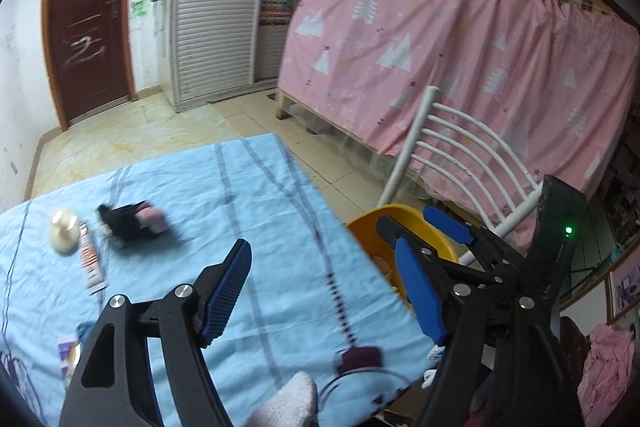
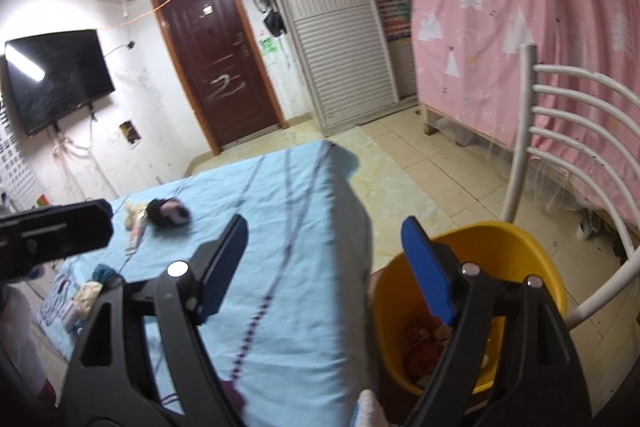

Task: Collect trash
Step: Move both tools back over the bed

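Two grippers, both with jaws spread wide and nothing between the pads. The left gripper (image 1: 324, 291) hangs over the near part of the table, blue pads apart, pointing across the blue cloth (image 1: 248, 227). The right gripper (image 2: 332, 267) sits off the table's right edge, above the yellow bin (image 2: 516, 247); its right pad overlaps the bin's mouth in the right wrist view. In the left wrist view the right gripper shows as the second blue-padded clamp by the bin rim.

Bin already holds some scraps, reddish and pale, at the bottom; exact items too dim to name. It stands on the floor just beside the table edge, in front of the white chair (image 2: 560, 131).

Trash left on the cloth: a dark crumpled wad with a pink bit (image 1: 132, 223), a pale round lump (image 1: 63, 231) and a white tube with red print (image 1: 91, 263) lying just beside it, all at the far left of the table. More small clutter at the near left edge, blurred. A dark purple tag (image 1: 358, 357) on a cord lies near the front edge; whether it counts as trash is unclear.

Judged step: between picks, right hand apparently empty over the bin.

Next move likely calls for the left gripper to travel forward and left to the dark wad, drop low, and straddle it before closing. Soft wad should compress easily; the tube may roll.
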